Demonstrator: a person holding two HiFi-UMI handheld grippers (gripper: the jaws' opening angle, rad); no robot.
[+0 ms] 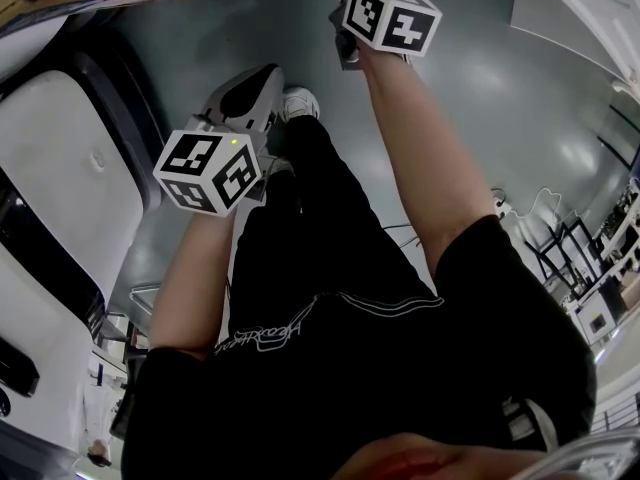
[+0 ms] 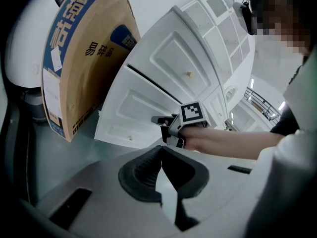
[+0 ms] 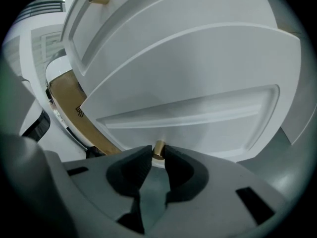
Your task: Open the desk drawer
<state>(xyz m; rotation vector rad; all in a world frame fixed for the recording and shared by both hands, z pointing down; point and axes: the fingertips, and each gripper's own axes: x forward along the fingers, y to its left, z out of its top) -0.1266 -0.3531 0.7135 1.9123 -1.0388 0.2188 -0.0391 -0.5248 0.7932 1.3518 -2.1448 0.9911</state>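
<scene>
Your right gripper (image 3: 157,152) pinches the drawer's brass knob (image 3: 158,148) only at its fingers' tips, so a skewed pull could slip off. The left gripper (image 2: 161,151) has its fingers closed, empty.

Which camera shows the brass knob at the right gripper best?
The right gripper view: the brass knob sits close up, pinched by the right gripper, on the drawer front. The left gripper view has that gripper hiding it; the head view misses it.
</scene>
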